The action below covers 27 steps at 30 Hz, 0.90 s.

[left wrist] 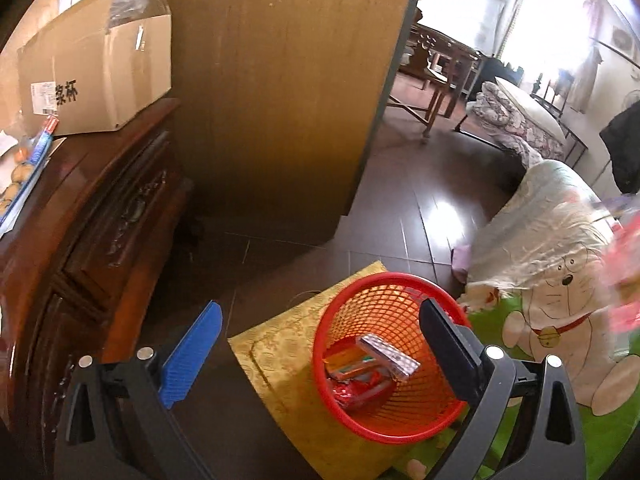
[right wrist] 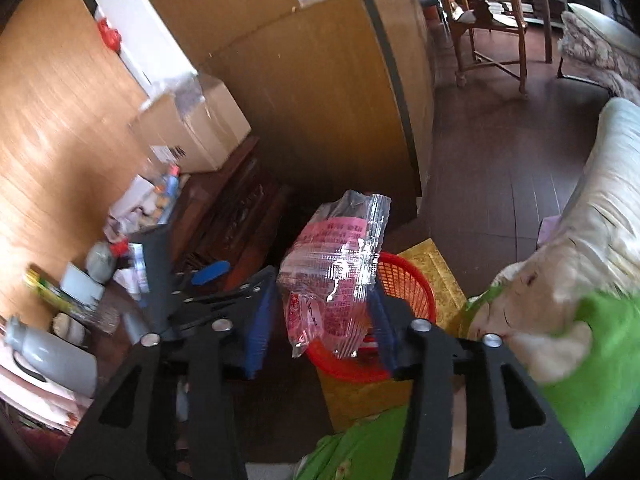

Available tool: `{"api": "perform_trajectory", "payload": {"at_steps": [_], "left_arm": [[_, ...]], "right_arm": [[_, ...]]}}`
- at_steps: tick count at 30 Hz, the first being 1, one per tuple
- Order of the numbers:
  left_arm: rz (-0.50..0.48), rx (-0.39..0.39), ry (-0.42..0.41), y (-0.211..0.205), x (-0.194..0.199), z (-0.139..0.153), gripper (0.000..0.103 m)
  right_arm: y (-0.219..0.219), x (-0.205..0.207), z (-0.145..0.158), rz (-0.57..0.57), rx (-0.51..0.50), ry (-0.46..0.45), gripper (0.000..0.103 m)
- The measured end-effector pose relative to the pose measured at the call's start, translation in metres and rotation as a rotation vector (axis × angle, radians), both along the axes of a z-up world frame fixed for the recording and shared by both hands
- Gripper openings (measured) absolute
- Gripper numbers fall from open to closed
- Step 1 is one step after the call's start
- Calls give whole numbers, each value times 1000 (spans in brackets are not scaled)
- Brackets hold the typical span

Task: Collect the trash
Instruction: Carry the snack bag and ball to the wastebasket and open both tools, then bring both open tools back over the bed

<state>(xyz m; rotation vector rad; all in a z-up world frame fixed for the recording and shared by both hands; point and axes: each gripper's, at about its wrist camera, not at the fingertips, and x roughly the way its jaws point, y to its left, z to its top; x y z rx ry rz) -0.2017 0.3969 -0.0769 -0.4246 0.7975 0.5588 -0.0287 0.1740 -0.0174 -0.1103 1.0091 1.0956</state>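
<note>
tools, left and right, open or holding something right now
Left tool: open, empty, above the red basket.
Right tool: plastic bag between its fingers; grip cannot be told.

Two fisheye wrist cameras look steeply down along their own fingers into a living-room corner. The left wrist view hangs close above the red mesh basket (left wrist: 390, 356), facing a tall wooden cabinet (left wrist: 280, 92) with a carved dark sideboard (left wrist: 92, 220) at its left edge. The right wrist view sits slightly farther back and to the right, the basket (right wrist: 404, 280) partly hidden. Both share basket, cabinet, yellow mat (left wrist: 280, 344), cardboard box (left wrist: 100, 76) and green cartoon blanket (left wrist: 600, 432)
</note>
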Motion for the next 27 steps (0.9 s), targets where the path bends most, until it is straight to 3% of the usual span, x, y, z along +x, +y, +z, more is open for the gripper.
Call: {"api": "perform_trajectory", "payload": {"at_steps": [6,13,27], "left_arm": [[-14,27,8,-7,8,1,97],[-38,48,-2,-20,12,14,97],[-181,217,-78,-98,26,92,97]], "right_arm": [[-9,12,-7,-24,8,45,51],[-36,20,9,-94,56,15,51],[-162,30,56,-309,210,-73,55]]}}
